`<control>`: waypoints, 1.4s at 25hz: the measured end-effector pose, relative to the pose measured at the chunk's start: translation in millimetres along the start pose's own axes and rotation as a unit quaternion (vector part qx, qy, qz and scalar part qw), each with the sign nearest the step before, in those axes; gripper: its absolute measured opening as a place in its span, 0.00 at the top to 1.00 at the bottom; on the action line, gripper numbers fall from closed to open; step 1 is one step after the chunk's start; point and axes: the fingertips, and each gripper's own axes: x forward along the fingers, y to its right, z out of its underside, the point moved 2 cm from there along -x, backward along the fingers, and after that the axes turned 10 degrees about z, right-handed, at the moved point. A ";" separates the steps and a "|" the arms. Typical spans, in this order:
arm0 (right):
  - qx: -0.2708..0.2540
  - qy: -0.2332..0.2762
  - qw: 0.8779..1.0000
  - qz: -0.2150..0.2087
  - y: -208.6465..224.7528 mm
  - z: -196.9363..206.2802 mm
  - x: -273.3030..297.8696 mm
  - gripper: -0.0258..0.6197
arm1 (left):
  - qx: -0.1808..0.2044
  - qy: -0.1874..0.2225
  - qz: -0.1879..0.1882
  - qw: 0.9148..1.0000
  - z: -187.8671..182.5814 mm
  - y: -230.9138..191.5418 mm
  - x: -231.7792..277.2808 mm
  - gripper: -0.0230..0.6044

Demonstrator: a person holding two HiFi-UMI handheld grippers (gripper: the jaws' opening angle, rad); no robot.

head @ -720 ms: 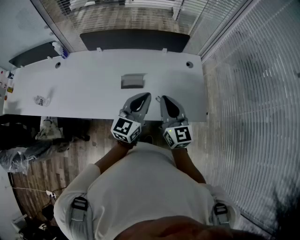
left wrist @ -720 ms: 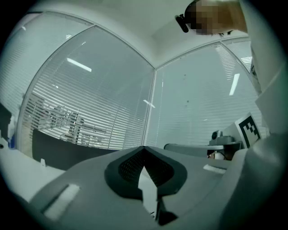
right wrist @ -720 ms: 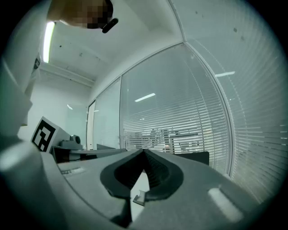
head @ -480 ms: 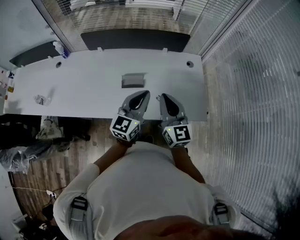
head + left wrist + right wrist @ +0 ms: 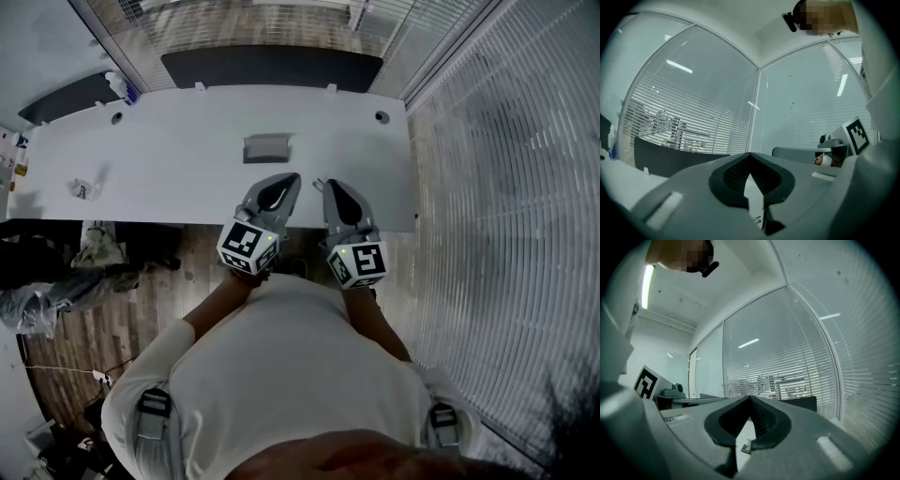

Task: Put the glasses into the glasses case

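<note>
Glasses case [image 5: 266,148], a grey box, lies around the middle of the white table [image 5: 187,173], beyond both grippers. Nearest, at the table's near edge, the left gripper [image 5: 292,178] and right gripper [image 5: 321,185] are held level side by side, slightly apart. Each has its jaws closed tip to tip on nothing. The case sits ahead of them, untouched. Near the left edge lies a small pale object [image 5: 82,189], too small to identify. A bottle [image 5: 117,89] stands at the far left corner.
</note>
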 end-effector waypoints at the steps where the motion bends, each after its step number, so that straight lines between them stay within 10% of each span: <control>1: 0.003 0.000 1.000 0.001 1.9 0.3 -1.2 0.96 | 0.000 -0.001 0.000 1.000 0.4 1.3 0.5 0.96; 18: -0.002 -0.032 0.999 -0.015 20.0 14.3 -7.8 0.96 | -0.020 -0.017 -0.016 1.000 17.9 14.8 8.5 0.96; 35: -0.025 -0.042 0.998 -0.030 -25.6 28.2 115.5 0.96 | -0.035 -0.012 -0.020 0.999 9.2 -107.4 2.5 0.96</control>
